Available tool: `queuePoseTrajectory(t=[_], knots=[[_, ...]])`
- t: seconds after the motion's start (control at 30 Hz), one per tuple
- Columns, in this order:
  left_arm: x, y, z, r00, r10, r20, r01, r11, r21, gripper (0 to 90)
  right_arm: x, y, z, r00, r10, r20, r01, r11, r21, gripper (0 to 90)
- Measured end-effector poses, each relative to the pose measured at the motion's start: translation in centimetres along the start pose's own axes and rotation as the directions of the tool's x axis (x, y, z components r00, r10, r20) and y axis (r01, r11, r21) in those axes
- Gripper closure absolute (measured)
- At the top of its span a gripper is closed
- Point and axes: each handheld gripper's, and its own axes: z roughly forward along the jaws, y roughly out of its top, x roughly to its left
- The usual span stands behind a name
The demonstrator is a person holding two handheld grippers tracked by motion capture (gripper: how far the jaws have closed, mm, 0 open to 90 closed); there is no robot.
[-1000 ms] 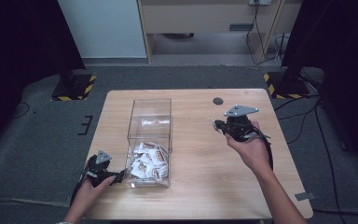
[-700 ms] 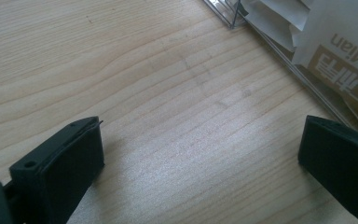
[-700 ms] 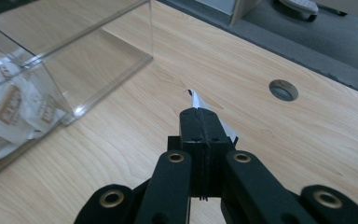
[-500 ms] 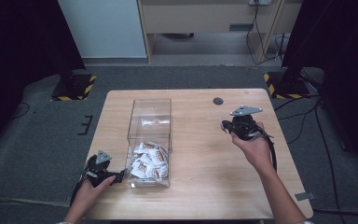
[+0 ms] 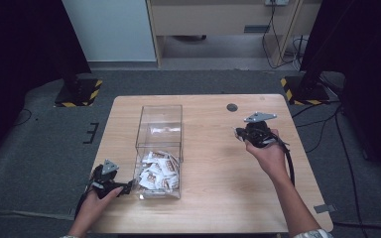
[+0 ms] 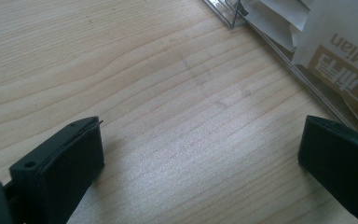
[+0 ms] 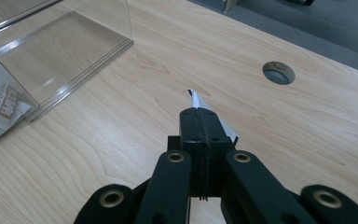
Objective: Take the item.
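Observation:
A clear plastic box (image 5: pixel 161 116) stands left of the table's middle, and several white sachets (image 5: pixel 156 171) are heaped at its near end. My right gripper (image 5: pixel 239 133) hovers over the right half of the table. In the right gripper view its jaws (image 7: pixel 200 116) are shut on a white sachet (image 7: pixel 199 99) whose corner sticks out past the tips. My left gripper (image 5: pixel 125 189) rests low by the box's near left corner. Its jaws (image 6: pixel 200 158) stand wide open over bare wood, with the box wall (image 6: pixel 279 60) and printed sachets (image 6: pixel 340 42) just beyond.
A round cable hole (image 5: pixel 232 107) lies in the table top at the back, right of the box, and is also in the right gripper view (image 7: pixel 278 73). The far end of the box (image 7: pixel 60 51) holds nothing. Bare wood lies between box and right gripper.
My right gripper has shifted slightly to the right, away from the box, still shut on the sachet. The left gripper has stayed where it was.

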Motion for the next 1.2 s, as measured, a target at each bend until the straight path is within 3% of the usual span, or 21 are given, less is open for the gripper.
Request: queuePoseTrajectory(t=[0.5,1.2], knots=[[0.0,0.0,0.0,1.0,0.0,0.0,0.0,1.0,0.0,0.0,-0.1,-1.9,2.2,0.999,0.044,0.003,-0.044,0.999,0.028,90.0],[0.0,0.0,0.0,1.0,0.0,0.0,0.0,1.0,0.0,0.0,1.1,-2.8,5.5,0.9992,0.036,-0.02,-0.034,0.995,0.089,90.0]])
